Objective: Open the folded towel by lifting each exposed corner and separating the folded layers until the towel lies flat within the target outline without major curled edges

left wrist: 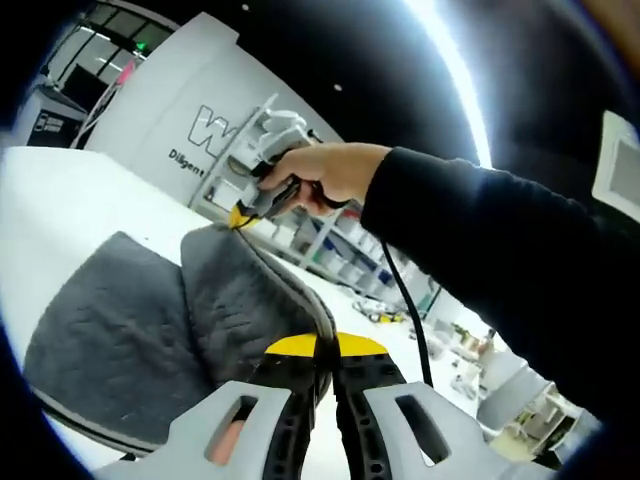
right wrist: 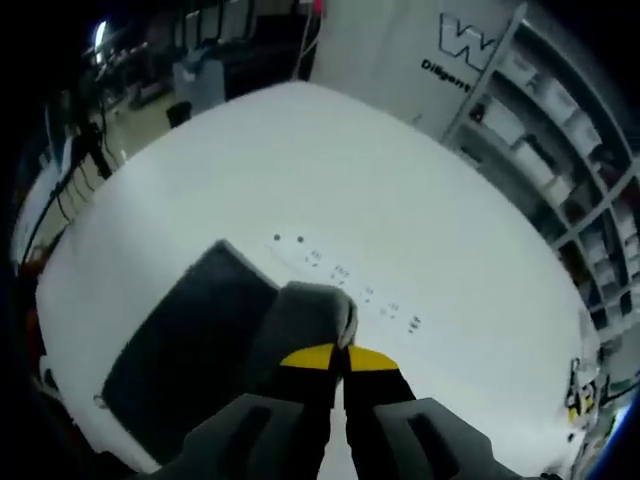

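A dark grey towel (left wrist: 115, 335) lies partly on the white table (left wrist: 70, 195), and one layer of it is lifted off the surface. My left gripper (left wrist: 326, 345) is shut on the towel's raised edge, which runs taut up to the right gripper (left wrist: 240, 216). A hand (left wrist: 335, 170) holds that gripper, which pinches the far corner. In the right gripper view my right gripper (right wrist: 343, 357) is shut on a lighter grey fold of the towel (right wrist: 310, 305). The rest of the towel (right wrist: 185, 345) lies flat on the table (right wrist: 350, 170) below and to the left.
A row of small printed marks (right wrist: 345, 272) crosses the table beyond the towel. Shelving with bins (right wrist: 570, 130) and a white wall with lettering (left wrist: 215, 125) stand past the table's far side. The person's dark sleeve (left wrist: 500, 230) and a black cable (left wrist: 405, 300) hang at the right.
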Action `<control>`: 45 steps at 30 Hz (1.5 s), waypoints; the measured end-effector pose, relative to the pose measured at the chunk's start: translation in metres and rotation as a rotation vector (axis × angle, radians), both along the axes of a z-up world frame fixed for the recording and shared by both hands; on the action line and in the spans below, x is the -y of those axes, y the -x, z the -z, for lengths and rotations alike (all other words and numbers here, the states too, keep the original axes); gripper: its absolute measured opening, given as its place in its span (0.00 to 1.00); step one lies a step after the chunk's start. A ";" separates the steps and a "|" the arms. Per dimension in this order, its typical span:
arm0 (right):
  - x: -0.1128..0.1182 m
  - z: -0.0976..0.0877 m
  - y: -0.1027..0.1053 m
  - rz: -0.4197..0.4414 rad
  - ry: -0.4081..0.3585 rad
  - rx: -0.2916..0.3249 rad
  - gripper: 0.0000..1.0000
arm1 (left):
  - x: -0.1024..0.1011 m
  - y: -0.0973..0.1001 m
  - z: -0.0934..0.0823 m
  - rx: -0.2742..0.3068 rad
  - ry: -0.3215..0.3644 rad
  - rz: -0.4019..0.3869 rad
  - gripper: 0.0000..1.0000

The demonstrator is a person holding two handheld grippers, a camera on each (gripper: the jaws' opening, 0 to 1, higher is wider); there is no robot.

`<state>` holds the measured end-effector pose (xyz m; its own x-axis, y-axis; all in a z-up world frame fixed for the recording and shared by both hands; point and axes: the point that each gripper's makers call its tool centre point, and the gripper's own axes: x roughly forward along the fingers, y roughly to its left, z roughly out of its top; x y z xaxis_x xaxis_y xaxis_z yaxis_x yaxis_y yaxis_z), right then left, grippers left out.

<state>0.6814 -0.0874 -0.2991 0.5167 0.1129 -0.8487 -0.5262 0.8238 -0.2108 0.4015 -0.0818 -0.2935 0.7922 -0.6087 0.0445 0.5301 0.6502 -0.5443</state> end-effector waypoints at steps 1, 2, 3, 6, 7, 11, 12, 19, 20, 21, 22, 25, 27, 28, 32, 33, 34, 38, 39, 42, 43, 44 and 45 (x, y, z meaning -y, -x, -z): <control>0.002 0.000 0.000 -0.001 0.001 0.002 0.00 | 0.002 0.001 0.000 0.000 -0.002 0.002 0.03; 0.003 0.001 0.000 -0.002 -0.004 0.005 0.00 | 0.004 0.000 0.001 0.002 -0.004 0.002 0.03; 0.004 0.002 0.000 -0.004 -0.007 0.006 0.00 | 0.006 0.000 0.002 0.000 -0.005 0.004 0.03; 0.013 0.004 -0.006 -0.003 0.003 0.004 0.00 | 0.015 -0.001 0.004 -0.012 -0.007 0.014 0.03; 0.016 0.004 -0.004 0.000 0.001 0.006 0.00 | 0.016 -0.001 0.004 -0.013 -0.008 0.016 0.03; 0.028 0.002 -0.004 0.007 -0.006 0.018 0.00 | 0.025 -0.002 0.007 -0.014 -0.016 0.022 0.03; 0.032 0.002 -0.001 0.009 -0.005 0.023 0.00 | 0.028 -0.002 0.008 -0.016 -0.017 0.024 0.03; 0.062 0.006 -0.008 0.027 -0.006 0.035 0.00 | 0.048 -0.004 0.018 -0.033 -0.037 0.043 0.03; 0.066 0.006 -0.007 0.032 -0.007 0.036 0.00 | 0.050 -0.004 0.019 -0.036 -0.041 0.045 0.03; 0.069 0.007 -0.004 0.032 -0.006 0.039 0.00 | 0.052 -0.004 0.020 -0.038 -0.044 0.047 0.03; 0.072 0.007 0.000 0.031 -0.003 0.042 0.00 | 0.054 -0.004 0.020 -0.040 -0.047 0.049 0.03; 0.078 0.004 0.002 0.038 -0.013 0.058 0.00 | 0.061 -0.003 0.020 -0.028 -0.057 0.052 0.03; 0.082 0.003 0.003 0.040 -0.016 0.073 0.00 | 0.066 -0.005 0.022 -0.030 -0.059 0.055 0.03; 0.084 0.005 0.004 0.041 -0.019 0.080 0.00 | 0.070 -0.006 0.025 -0.036 -0.062 0.054 0.03; 0.092 0.013 0.009 0.043 -0.013 0.096 0.00 | 0.078 -0.008 0.029 -0.028 -0.077 0.053 0.03; 0.094 0.016 0.010 0.045 -0.015 0.094 0.00 | 0.079 -0.010 0.033 -0.026 -0.094 0.045 0.03; 0.096 0.019 0.012 0.046 -0.018 0.089 0.00 | 0.081 -0.011 0.037 -0.036 -0.097 0.046 0.03; 0.107 0.026 0.015 0.056 -0.016 0.079 0.00 | 0.091 -0.008 0.047 -0.057 -0.117 0.061 0.03; 0.113 0.026 0.016 0.061 -0.010 0.082 0.00 | 0.093 -0.007 0.048 -0.059 -0.121 0.066 0.03; 0.125 0.027 0.018 0.079 -0.017 0.088 0.00 | 0.100 -0.006 0.052 -0.064 -0.134 0.076 0.03; 0.127 0.028 0.019 0.082 -0.018 0.089 0.00 | 0.101 -0.006 0.053 -0.065 -0.137 0.079 0.03; 0.131 0.030 0.020 0.089 -0.021 0.091 0.00 | 0.103 -0.005 0.054 -0.066 -0.141 0.081 0.03; 0.134 0.033 0.020 0.093 -0.021 0.095 0.00 | 0.104 -0.005 0.055 -0.065 -0.145 0.082 0.03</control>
